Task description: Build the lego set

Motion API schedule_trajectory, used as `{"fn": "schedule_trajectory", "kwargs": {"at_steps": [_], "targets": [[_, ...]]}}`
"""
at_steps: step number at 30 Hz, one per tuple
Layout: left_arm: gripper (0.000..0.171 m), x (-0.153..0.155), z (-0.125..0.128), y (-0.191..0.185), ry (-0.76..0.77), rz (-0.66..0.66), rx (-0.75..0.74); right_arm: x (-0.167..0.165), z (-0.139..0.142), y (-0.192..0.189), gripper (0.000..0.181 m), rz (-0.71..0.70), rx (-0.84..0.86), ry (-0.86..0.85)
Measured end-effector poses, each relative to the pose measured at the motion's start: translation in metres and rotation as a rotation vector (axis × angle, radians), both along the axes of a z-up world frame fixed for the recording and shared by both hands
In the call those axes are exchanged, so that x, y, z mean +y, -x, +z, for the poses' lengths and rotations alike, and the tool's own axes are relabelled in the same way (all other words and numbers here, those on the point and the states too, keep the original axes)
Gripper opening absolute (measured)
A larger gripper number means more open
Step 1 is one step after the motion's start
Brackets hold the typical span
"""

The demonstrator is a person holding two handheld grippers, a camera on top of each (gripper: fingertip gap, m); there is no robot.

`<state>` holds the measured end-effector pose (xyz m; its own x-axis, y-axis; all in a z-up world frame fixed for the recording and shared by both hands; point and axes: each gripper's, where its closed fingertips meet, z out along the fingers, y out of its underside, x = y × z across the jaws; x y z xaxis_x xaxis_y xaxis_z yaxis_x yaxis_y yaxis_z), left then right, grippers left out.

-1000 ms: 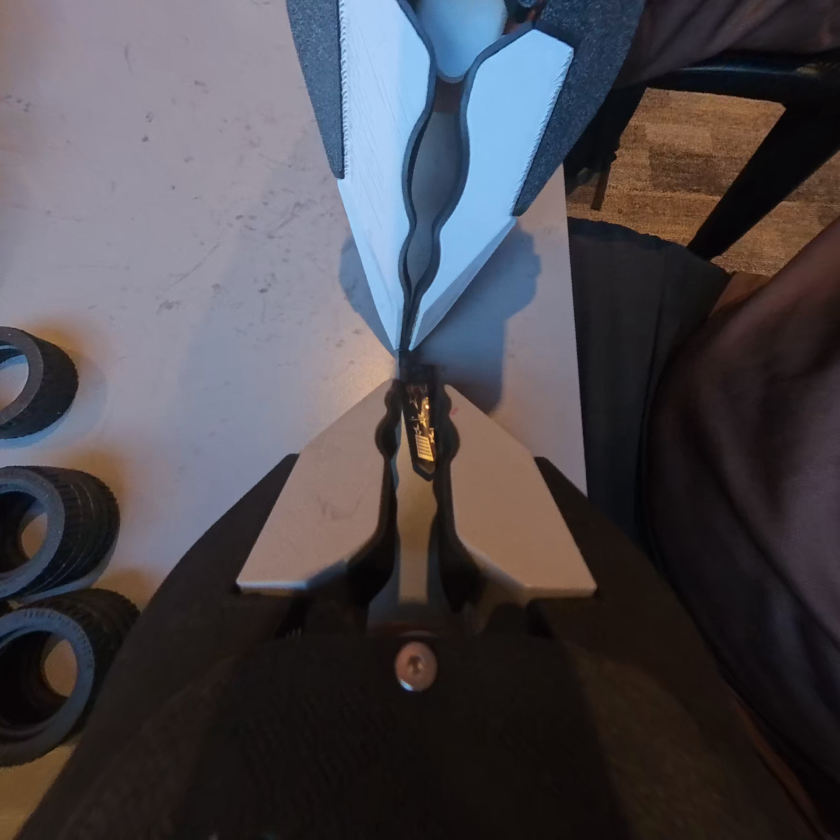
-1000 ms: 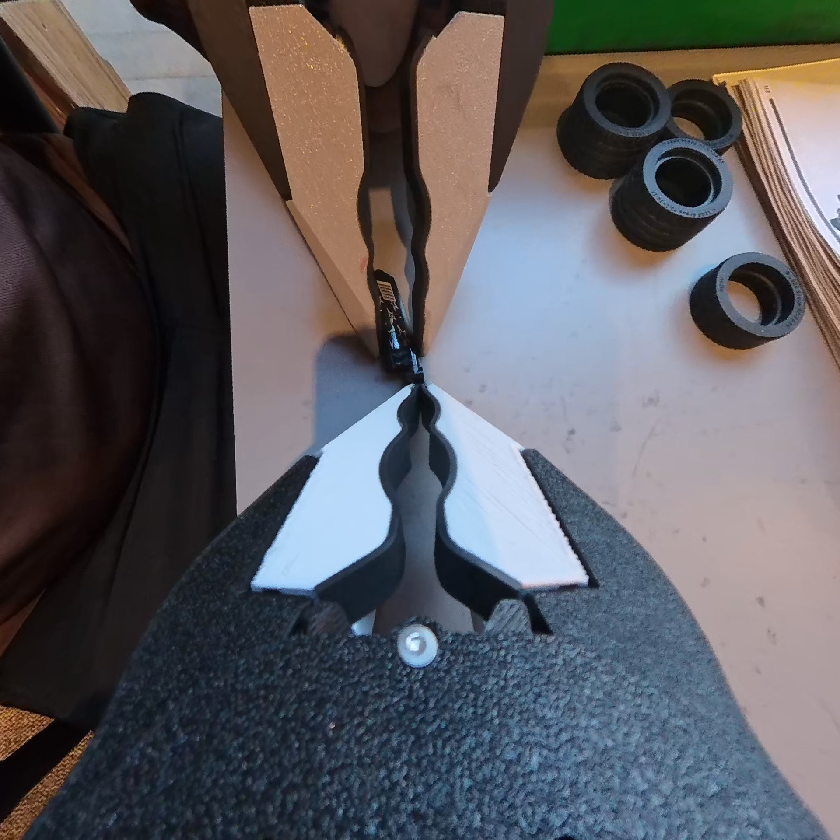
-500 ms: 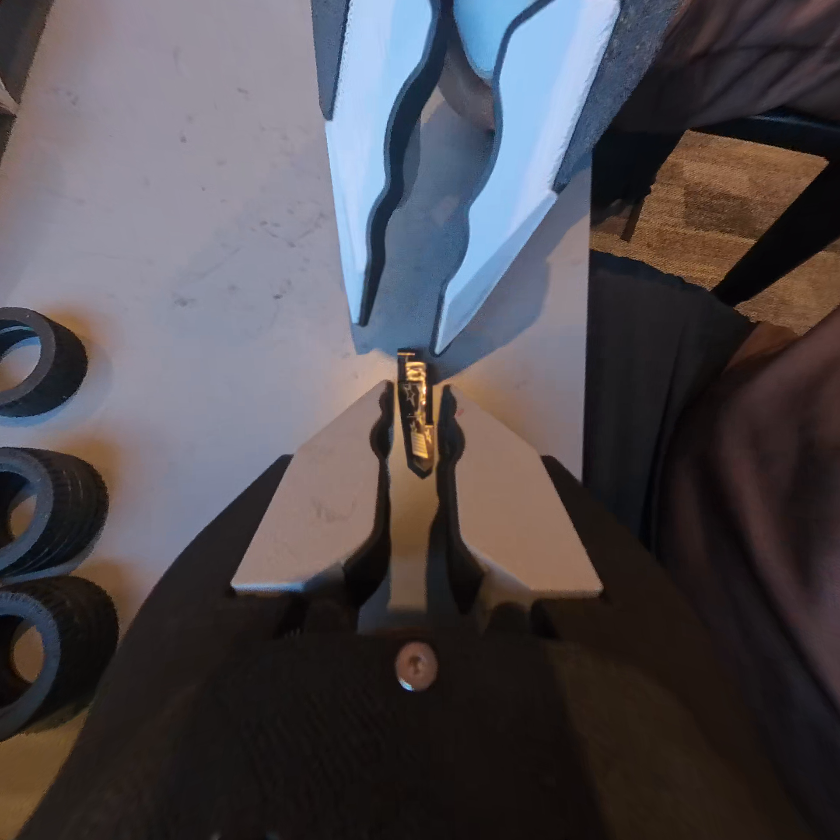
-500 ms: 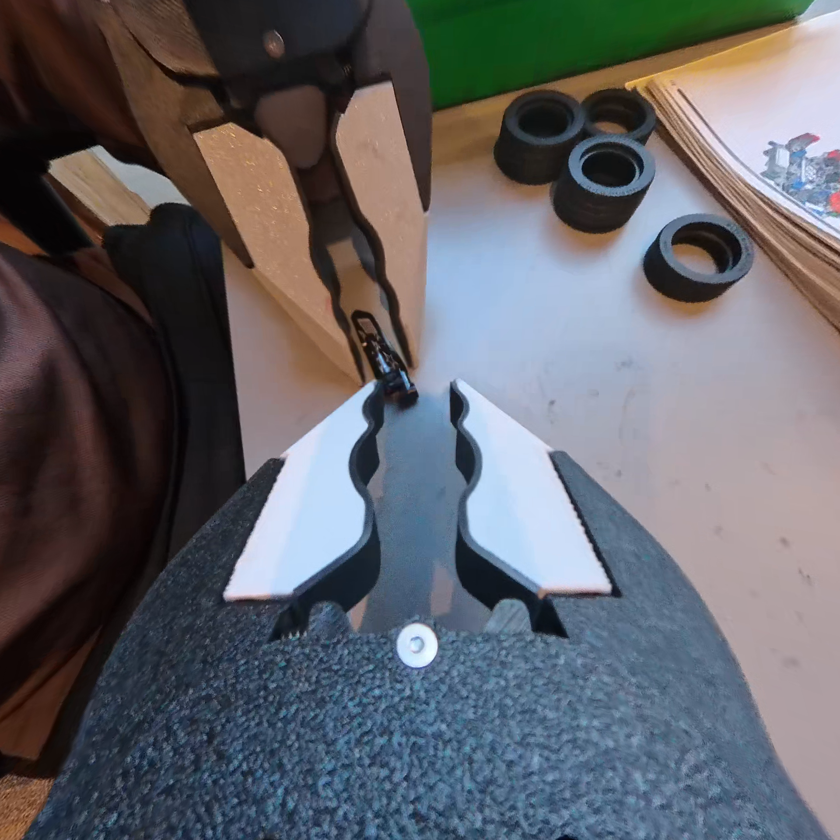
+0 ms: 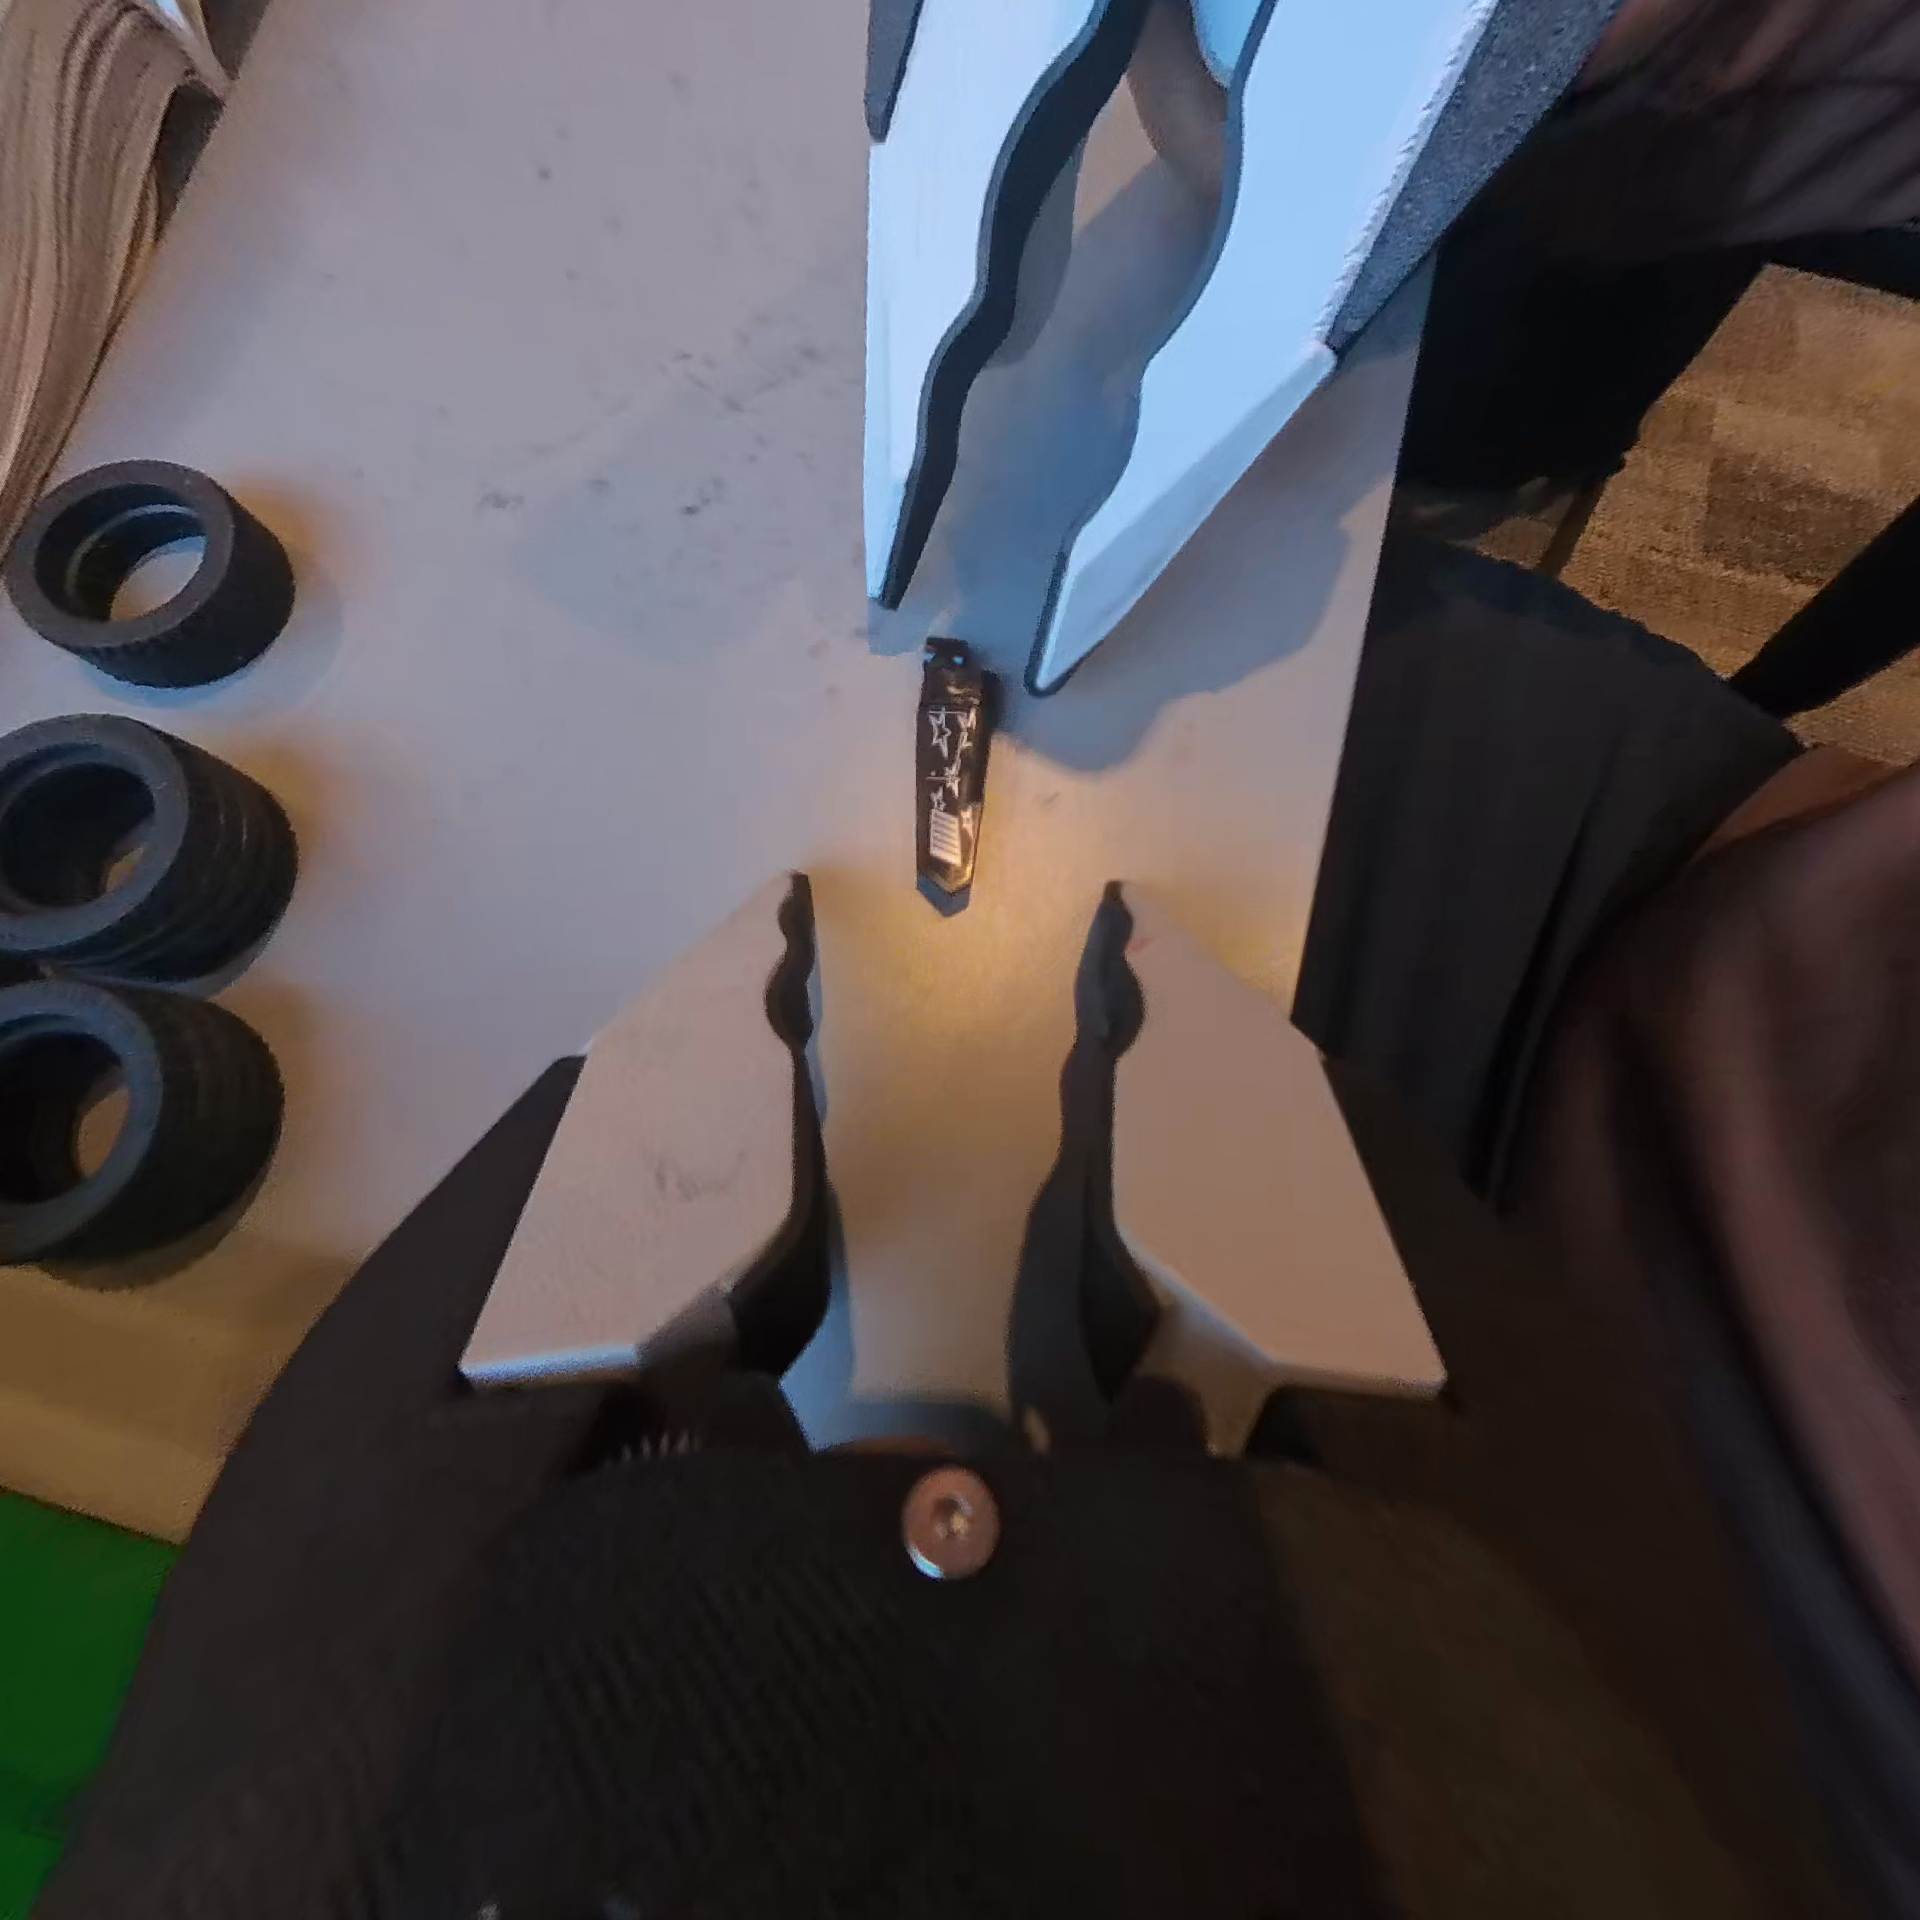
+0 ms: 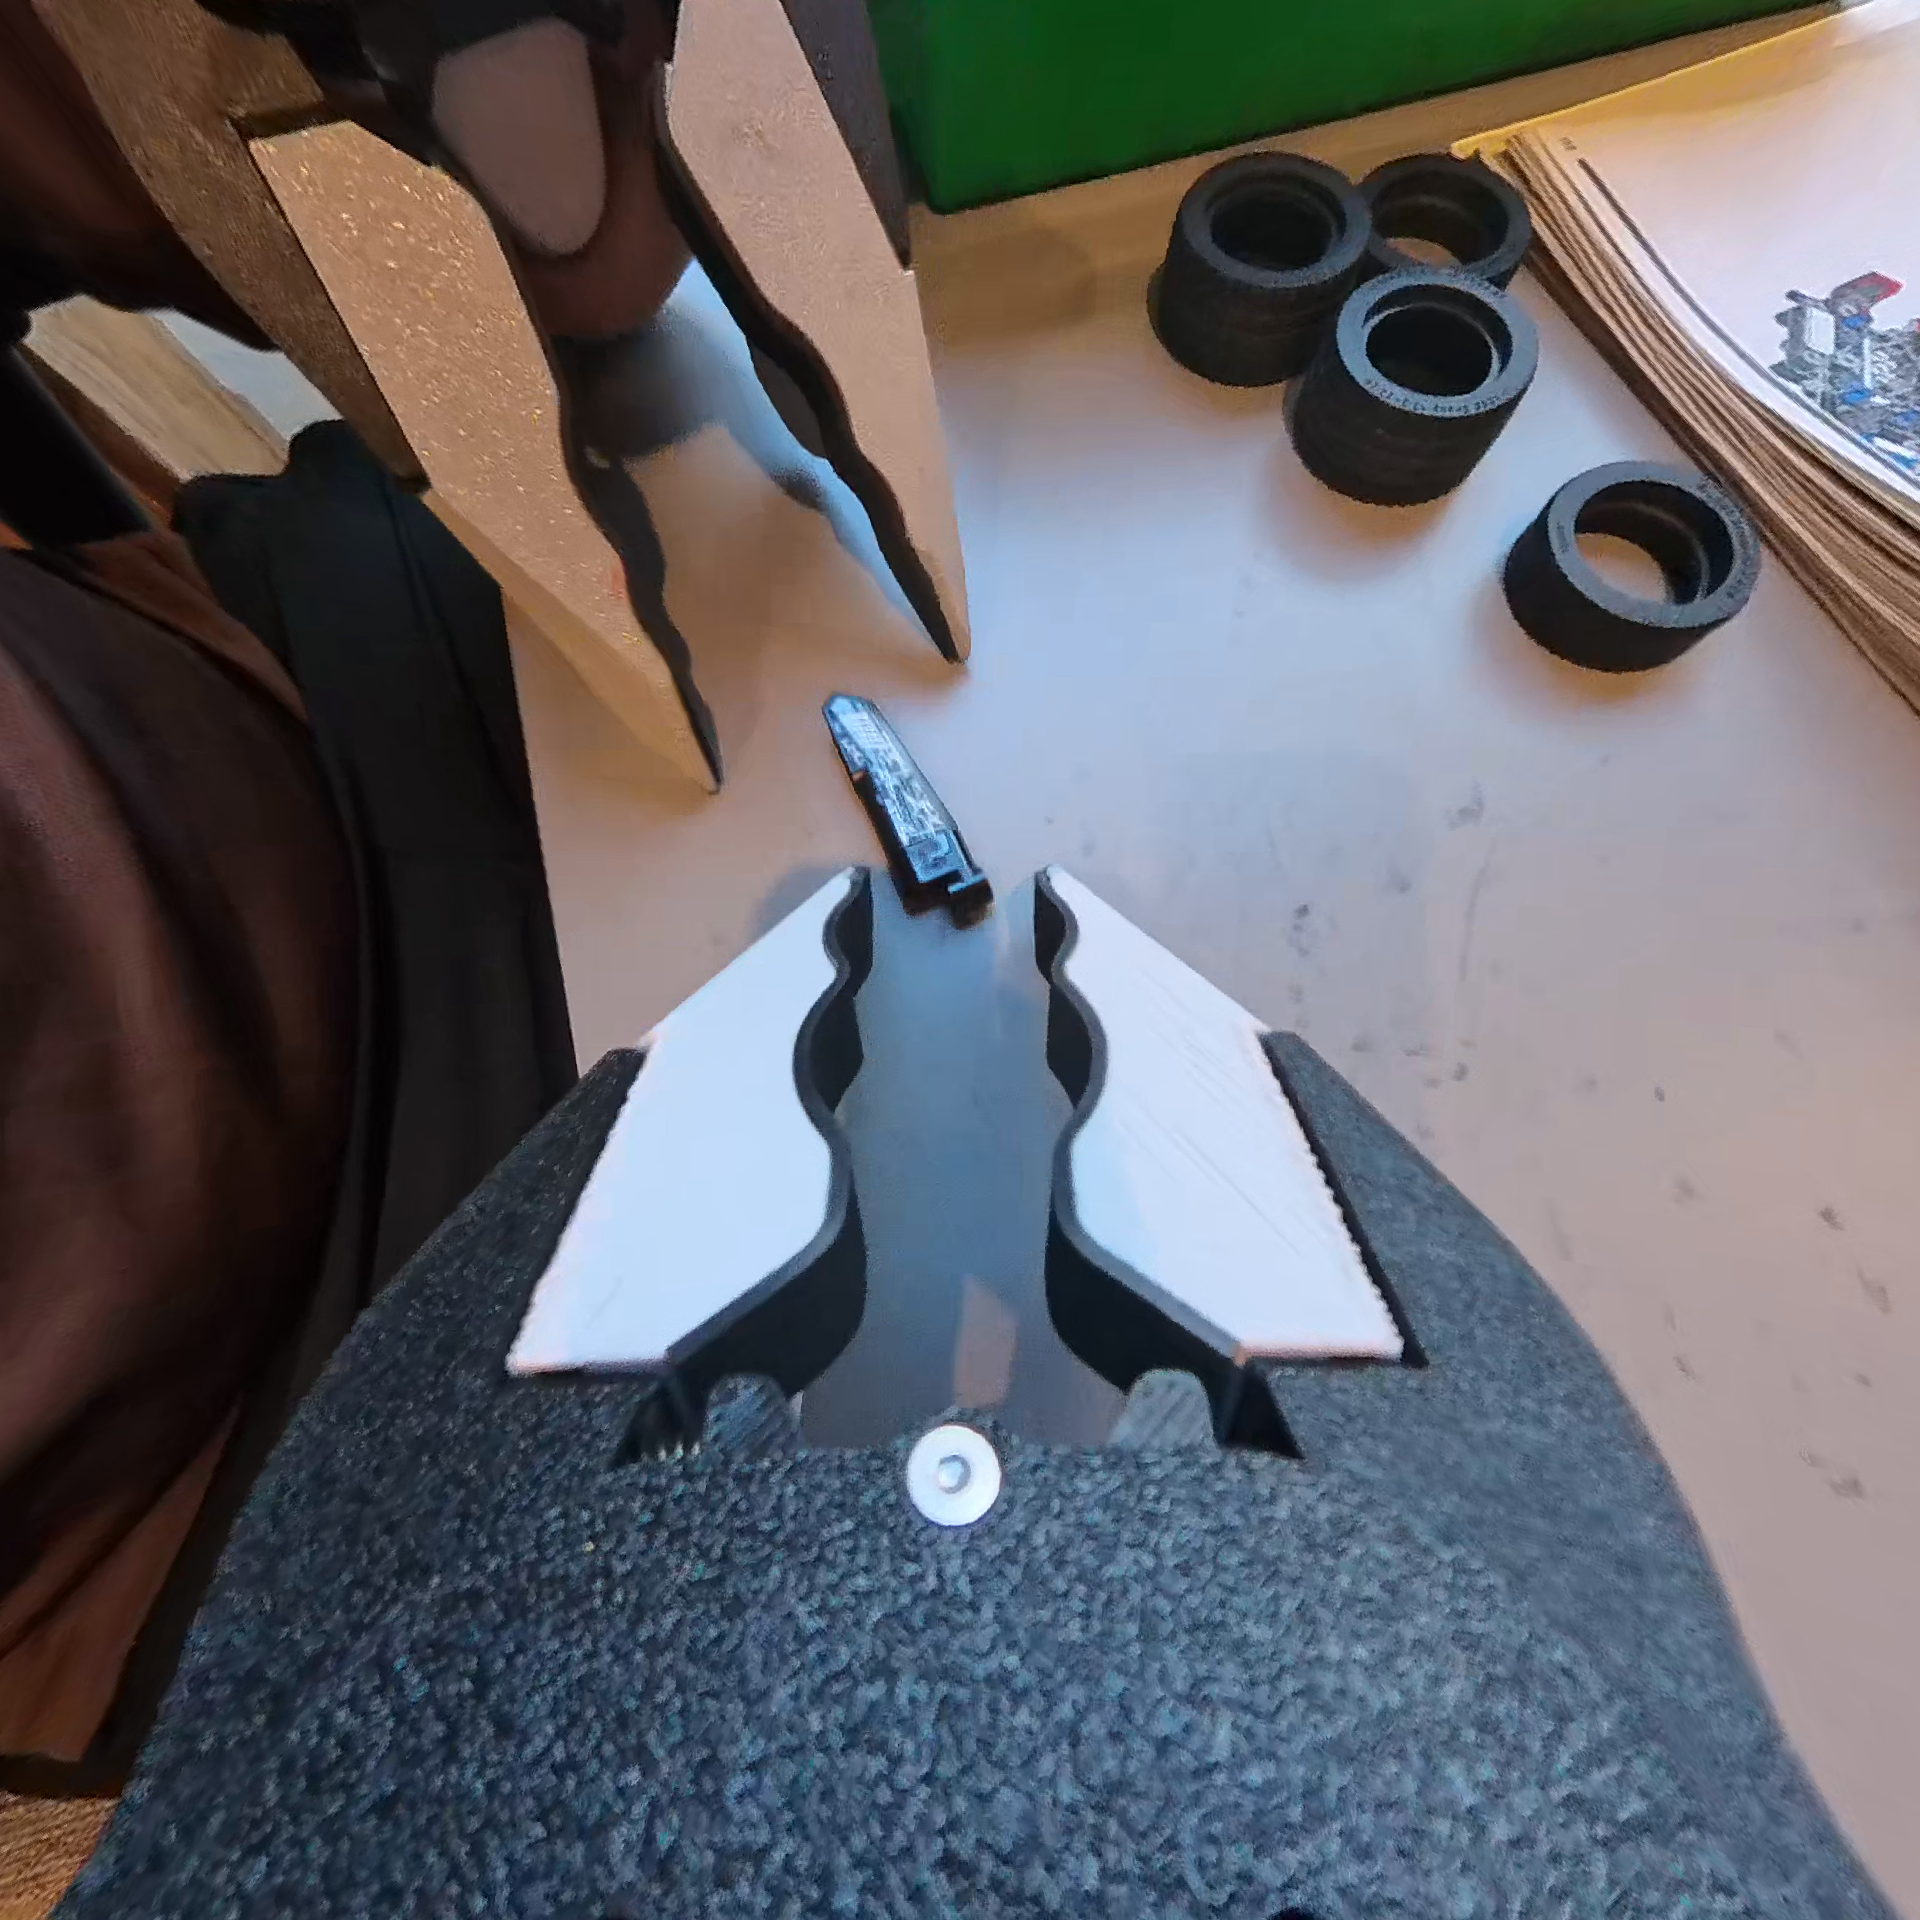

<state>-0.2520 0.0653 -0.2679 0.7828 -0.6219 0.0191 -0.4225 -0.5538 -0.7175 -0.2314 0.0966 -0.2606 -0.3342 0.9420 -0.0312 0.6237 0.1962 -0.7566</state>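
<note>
Left hand-held gripper (image 5: pixel 954 894) spread wide, nothing between its fingers, tips just short of small black lego piece (image 5: pixel 949 779) w/ white printed pattern. Piece flat on table (image 5: pixel 582 343), lengthwise along the line betw. the two grippers, pointed end toward left gripper, clip end toward right one. Right hand-held gripper (image 6: pixel 951 883) also parted, moderately, holding nothing; in its own view the piece (image 6: pixel 902 810) sits right at the gap betw. its tips, clip end about level w/ them, whether touching cannot tell. Seen from left wrist view, right hand-held gripper (image 5: pixel 966 644) comes in from opposite, white-faced fingers w/ black wavy pads, tips just past far end of piece, one each side. Seen from right wrist view, left hand-held gripper (image 6: pixel 831 722) opposite, tan speckled fingers, tips near piece's far end but apart from it. Black rubber tires (image 5: pixel 125 862) well off to left of left gripper: one single, two stacks closer to cam. Same tires (image 6: pixel 1413 384) ahead-right of right gripper: a cluster of three stacks, plus one lone tire (image 6: pixel 1631 566) nearer. Stack of instruction booklets (image 6: pixel 1766 343) at far right of right gripper, just beside lone tire. Green box (image 6: pixel 1195 73) beyond tires, at table's far side. Dark fabric (image 5: pixel 1662 1039) past table edge to right of left gripper; carpet floor (image 5: pixel 1714 499) beyond. Table surface pale, scuffed w/ small marks.
</note>
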Motion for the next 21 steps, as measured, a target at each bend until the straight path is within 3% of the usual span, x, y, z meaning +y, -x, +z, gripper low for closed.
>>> {"fn": "schedule_trajectory", "kwargs": {"at_steps": [11,21], "targets": [[0.046,0.008,0.000,-0.001,-0.009,0.010,0.002,-0.002,-0.007,0.004,0.035,0.000,-0.034,-0.027],[0.037,0.016,0.000,-0.003,-0.008,-0.002,-0.005,-0.006,-0.005,0.003,0.039,0.036,-0.052,0.079]]}}
